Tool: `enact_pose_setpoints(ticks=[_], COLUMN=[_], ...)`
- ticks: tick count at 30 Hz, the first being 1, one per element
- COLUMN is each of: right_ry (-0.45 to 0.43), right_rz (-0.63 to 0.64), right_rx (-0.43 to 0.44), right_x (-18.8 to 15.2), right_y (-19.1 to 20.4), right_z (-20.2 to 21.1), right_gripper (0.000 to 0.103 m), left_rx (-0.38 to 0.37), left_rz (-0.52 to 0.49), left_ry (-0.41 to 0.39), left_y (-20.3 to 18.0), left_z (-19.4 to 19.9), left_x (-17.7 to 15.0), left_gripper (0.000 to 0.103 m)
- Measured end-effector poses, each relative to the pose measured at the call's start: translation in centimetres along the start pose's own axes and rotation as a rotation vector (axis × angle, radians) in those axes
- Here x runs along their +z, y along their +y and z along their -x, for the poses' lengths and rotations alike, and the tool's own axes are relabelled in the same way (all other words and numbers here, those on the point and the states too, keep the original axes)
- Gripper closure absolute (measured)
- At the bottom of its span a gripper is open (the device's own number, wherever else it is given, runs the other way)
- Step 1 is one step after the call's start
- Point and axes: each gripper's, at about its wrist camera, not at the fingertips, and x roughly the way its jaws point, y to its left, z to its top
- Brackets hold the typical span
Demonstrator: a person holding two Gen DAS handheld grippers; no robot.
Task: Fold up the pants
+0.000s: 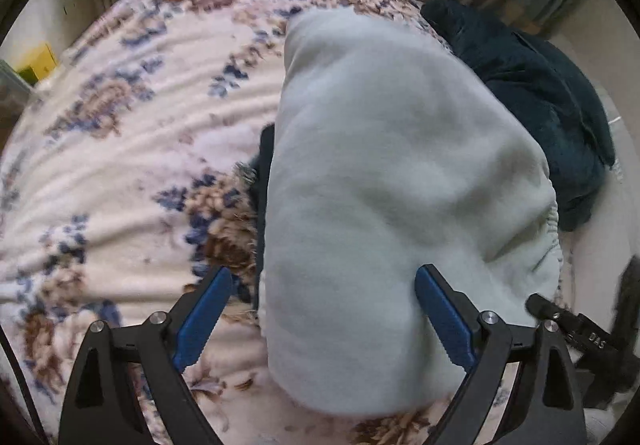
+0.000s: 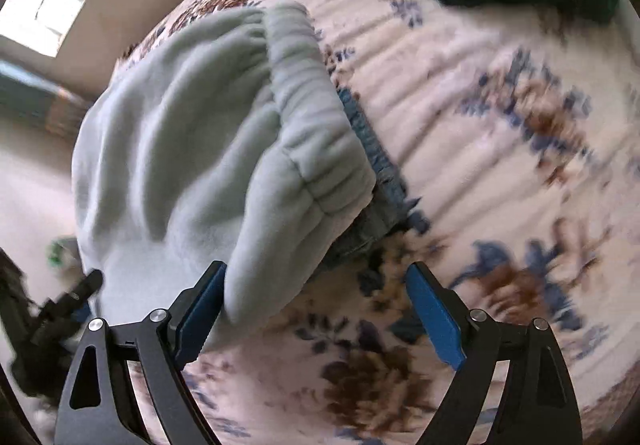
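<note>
Lying below both splayed tools [image 1: 322, 311] [image 2: 316, 311], folded pants [image 1: 380, 185].

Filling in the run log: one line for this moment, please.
pants: folded, on bedspread | left gripper: open, over pants | right gripper: open, beside waistband | dark garment: behind

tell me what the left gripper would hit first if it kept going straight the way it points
Most likely the folded pale mint fleece pants: they fill the view ahead of the open left gripper, lying on the floral blanket. How far off they are is unclear.
</note>
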Motion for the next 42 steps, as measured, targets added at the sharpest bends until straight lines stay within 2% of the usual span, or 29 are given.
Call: enact_pose_setpoints(ticks=[2,4,6,12,17,22,28,32,38,42], right_ry=[-0.048,-0.1,-0.153,-0.28,-0.324,-0.406,-0.484,-0.533,-0.554,-0.614], right_rz=[0.072,0.14,0.185,0.259,0.259,0.269,0.292,0.324,0.344,0.39], right_rx=[-0.072,-0.147,-0.188,-0.223,-0.215,-0.237,-0.222,-0.224,-0.186,-0.181], right_x=[-0.2,-0.4,-0.9,-3.7,-6.9,-12.3,-21.7,-27.8,-35.2,-40.6], right_y=[1.8,3.7,4.8,7.7,7.5,8.0,8.3,7.9,7.2,6.7], right_z=[2.3,4.8,7.4,16.6,24.4,31.8,41.7,47.9,55.6,61.3], right_gripper=[0.01,0.009,0.009,0.009,0.007,0.007,0.007,0.006,0.006,0.006], left_rx=[0.091,0.14,0.15,0.161,0.159,0.151,0.154,0.171,0.17,0.177], left_rz=[-0.03,-0.05,-0.061,-0.093,-0.106,-0.122,-0.138,-0.156,-0.157,-0.177], left_ry=[-0.049,-0.064,-0.073,-0.151,-0.204,-0.272,-0.33,-0.364,-0.397,-0.442], left_y=[-1.4,-2.7,-3.6,-5.1,-5.6,-5.7,-6.1,-6.7,-7.3,-8.6], left_z=[1.9,3.7,5.2,12.5,18.7,26.4,35.1,39.7,46.1,50.7], left_x=[-0.7,-1.3,-1.8,-4.2,-7.5,-12.6,-19.0,-23.1,-28.8,-32.6], left_gripper=[0.009,0.009,0.008,0.008,0.008,0.008,0.008,0.008,0.008,0.008])
